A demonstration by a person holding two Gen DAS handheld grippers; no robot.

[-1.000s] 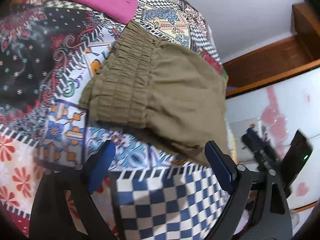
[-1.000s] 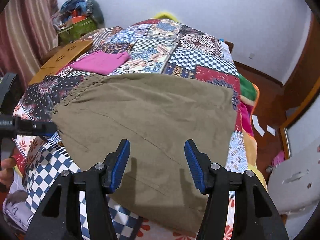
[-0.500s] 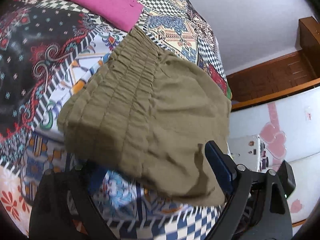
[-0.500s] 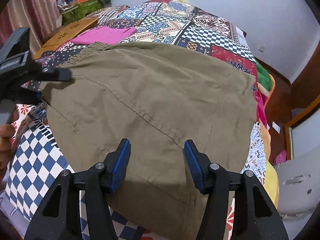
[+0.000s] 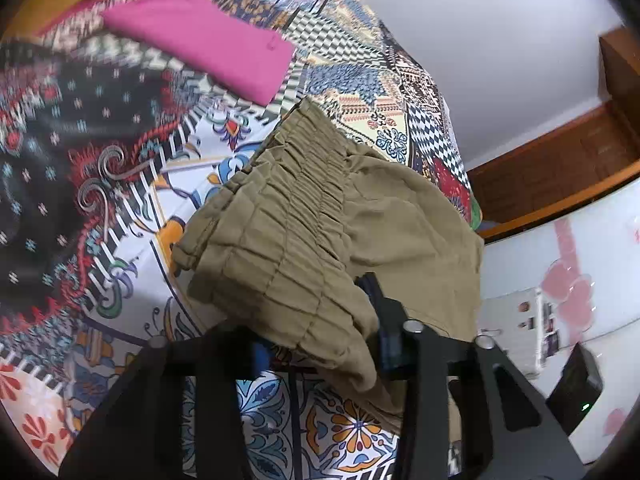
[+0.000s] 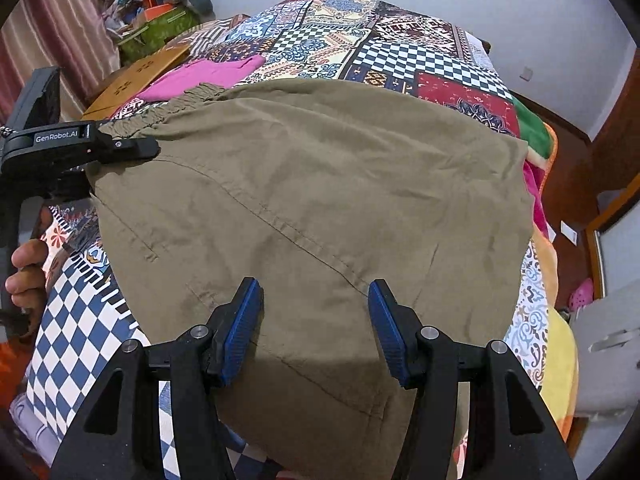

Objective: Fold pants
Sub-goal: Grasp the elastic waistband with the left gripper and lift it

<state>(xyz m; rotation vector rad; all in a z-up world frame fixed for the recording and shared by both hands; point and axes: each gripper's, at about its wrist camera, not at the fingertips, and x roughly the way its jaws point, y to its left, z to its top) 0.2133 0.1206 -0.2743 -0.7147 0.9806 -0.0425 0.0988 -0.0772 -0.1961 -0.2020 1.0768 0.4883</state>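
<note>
Olive-green pants (image 6: 320, 208) lie spread on a patchwork bedspread (image 6: 400, 56). Their gathered elastic waistband (image 5: 288, 216) shows close up in the left wrist view. My left gripper (image 5: 320, 344) is shut on the waistband corner, with cloth bunched between the fingers; it also shows in the right wrist view (image 6: 120, 146) at the pants' left edge. My right gripper (image 6: 316, 320) is open and empty, hovering just above the near part of the pants, astride a seam.
A folded pink garment (image 5: 208, 40) lies on the bed beyond the waistband, also in the right wrist view (image 6: 208, 76). A wooden board (image 6: 140, 76) and a pile of bags (image 6: 160, 12) sit at the far left. The bed's right edge drops to a wooden floor (image 6: 568, 184).
My left gripper moved in onto the waistband corner and closed on it, bunching the cloth. My right gripper lowered closer to the pants and stayed open.
</note>
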